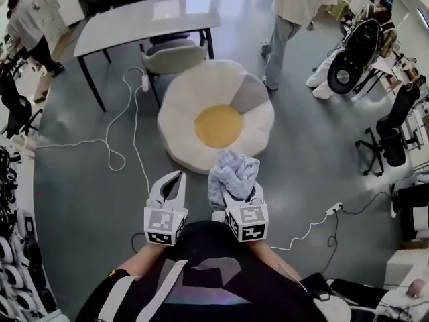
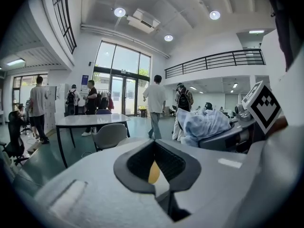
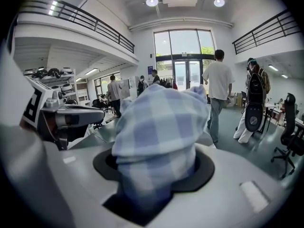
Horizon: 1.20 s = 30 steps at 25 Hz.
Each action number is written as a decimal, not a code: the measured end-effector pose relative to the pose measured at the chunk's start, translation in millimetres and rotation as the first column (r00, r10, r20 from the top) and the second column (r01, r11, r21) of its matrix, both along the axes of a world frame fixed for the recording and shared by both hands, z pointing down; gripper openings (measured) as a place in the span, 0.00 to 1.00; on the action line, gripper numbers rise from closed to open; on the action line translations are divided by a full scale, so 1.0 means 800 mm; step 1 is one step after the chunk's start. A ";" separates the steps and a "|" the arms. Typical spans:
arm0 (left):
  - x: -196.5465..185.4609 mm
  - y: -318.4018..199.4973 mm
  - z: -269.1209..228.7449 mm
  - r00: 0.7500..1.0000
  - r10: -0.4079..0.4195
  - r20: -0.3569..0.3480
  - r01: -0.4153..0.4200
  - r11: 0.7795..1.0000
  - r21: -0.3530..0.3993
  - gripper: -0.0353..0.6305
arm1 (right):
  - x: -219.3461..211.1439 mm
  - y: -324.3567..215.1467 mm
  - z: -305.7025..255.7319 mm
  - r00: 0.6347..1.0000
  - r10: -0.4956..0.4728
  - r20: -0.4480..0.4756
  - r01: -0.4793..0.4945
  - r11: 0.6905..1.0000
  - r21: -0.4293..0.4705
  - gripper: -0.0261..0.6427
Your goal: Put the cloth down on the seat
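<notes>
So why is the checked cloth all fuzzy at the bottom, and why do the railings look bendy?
Right gripper view: the cloth sits so near the lens that its lower part blurs; the wide-angle lens curves the railings. Head view: the room's edges bow too, and light glares on the table.

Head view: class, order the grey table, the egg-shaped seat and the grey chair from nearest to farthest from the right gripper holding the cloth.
1. Egg-shaped seat: just ahead of the right gripper and its cloth.
2. Grey chair: beyond the seat, ahead and to the left.
3. Grey table: farthest, with the chair tucked at its near edge.
</notes>
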State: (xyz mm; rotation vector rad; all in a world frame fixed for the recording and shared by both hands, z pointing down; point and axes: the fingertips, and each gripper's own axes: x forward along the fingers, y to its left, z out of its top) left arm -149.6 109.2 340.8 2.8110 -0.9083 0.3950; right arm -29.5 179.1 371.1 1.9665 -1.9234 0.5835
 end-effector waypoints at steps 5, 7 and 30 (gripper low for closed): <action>0.035 -0.008 0.001 0.999 -0.034 0.014 0.034 0.999 0.002 0.05 | 0.040 -0.009 0.006 1.000 -0.023 0.008 0.023 1.000 0.006 0.41; 0.049 -0.012 0.002 0.999 -0.042 0.018 0.042 0.999 0.008 0.05 | 0.055 -0.014 0.008 0.999 -0.034 0.010 0.034 0.999 0.006 0.41; 0.150 -0.060 0.009 0.999 0.015 0.047 -0.015 1.000 0.011 0.05 | 0.138 -0.054 0.022 0.999 -0.017 0.033 0.017 1.000 -0.005 0.41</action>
